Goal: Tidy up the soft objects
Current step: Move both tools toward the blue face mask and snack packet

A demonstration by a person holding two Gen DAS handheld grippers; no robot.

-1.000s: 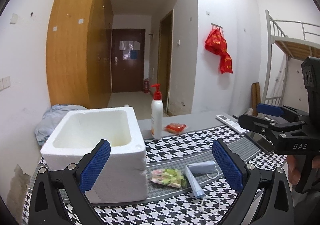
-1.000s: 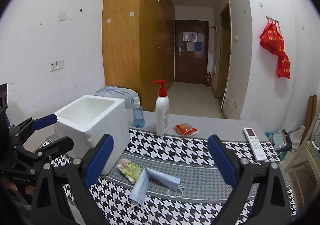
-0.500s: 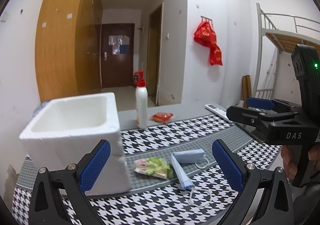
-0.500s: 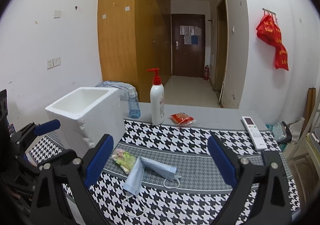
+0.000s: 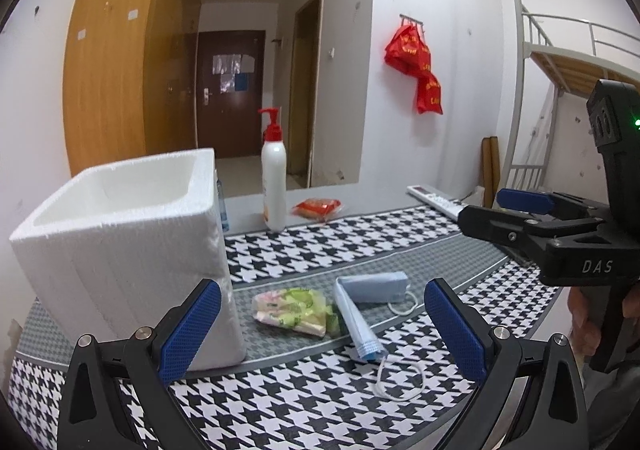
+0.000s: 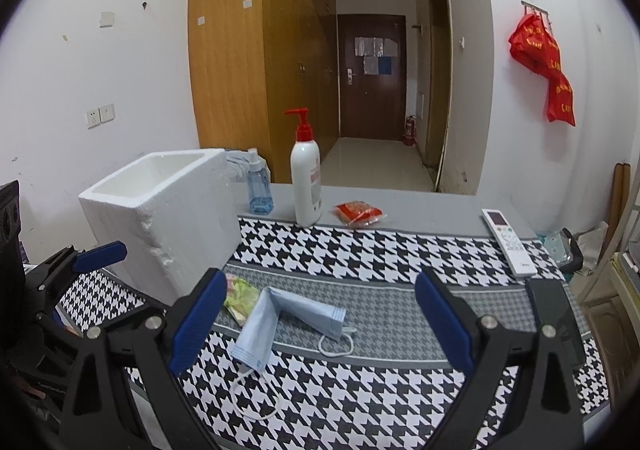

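Both grippers, left [image 5: 320, 326] and right [image 6: 316, 314], spread, empty. Face mask [image 6: 280, 314] at 6 o'clock of foam box [image 6: 168, 218]; pinch folded body, not loop.

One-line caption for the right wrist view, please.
Open right gripper above a folded blue mask on the houndstooth cloth, foam box alongside.
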